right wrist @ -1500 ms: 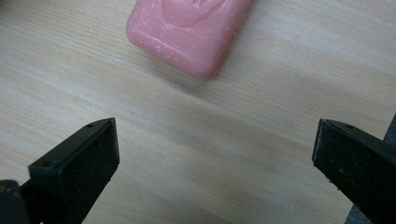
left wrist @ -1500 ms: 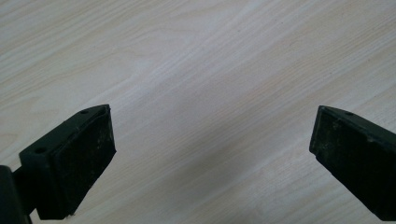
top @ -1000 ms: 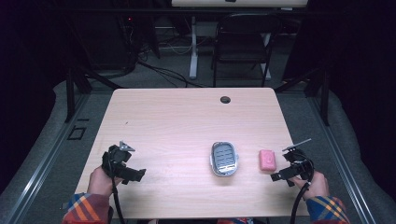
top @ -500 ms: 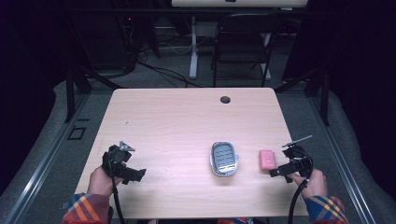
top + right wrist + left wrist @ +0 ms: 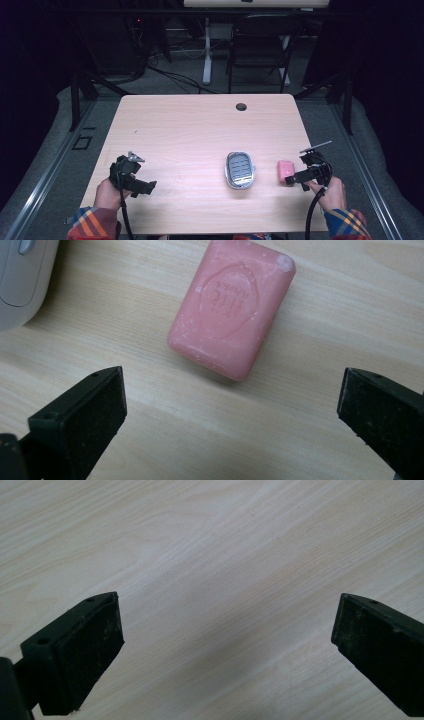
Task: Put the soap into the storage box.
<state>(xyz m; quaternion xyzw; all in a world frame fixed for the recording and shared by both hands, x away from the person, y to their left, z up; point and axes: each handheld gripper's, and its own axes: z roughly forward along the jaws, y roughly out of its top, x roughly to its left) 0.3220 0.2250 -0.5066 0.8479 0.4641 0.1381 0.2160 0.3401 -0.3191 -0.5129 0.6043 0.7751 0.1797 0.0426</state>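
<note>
currently: pink soap bar (image 5: 232, 307) flat on wooden table (image 5: 190, 130), just ahead of right gripper (image 5: 230, 415), jaws spread wide, not touching it. grey soap dish (image 5: 240, 169) just left of bar, apart from it. left gripper (image 5: 227, 650) near front left table edge, jaws spread over bare wood.

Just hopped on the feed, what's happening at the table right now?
A person sits at a wooden table holding a gripper in each hand. The right gripper is open and lined up on a pink bar of soap, its jaws short of it, so nothing is grasped yet. A grey soap dish lies on the table beside the soap, apart from it. The left gripper is open too, over bare wood near the table's left front, holding nothing.
</note>
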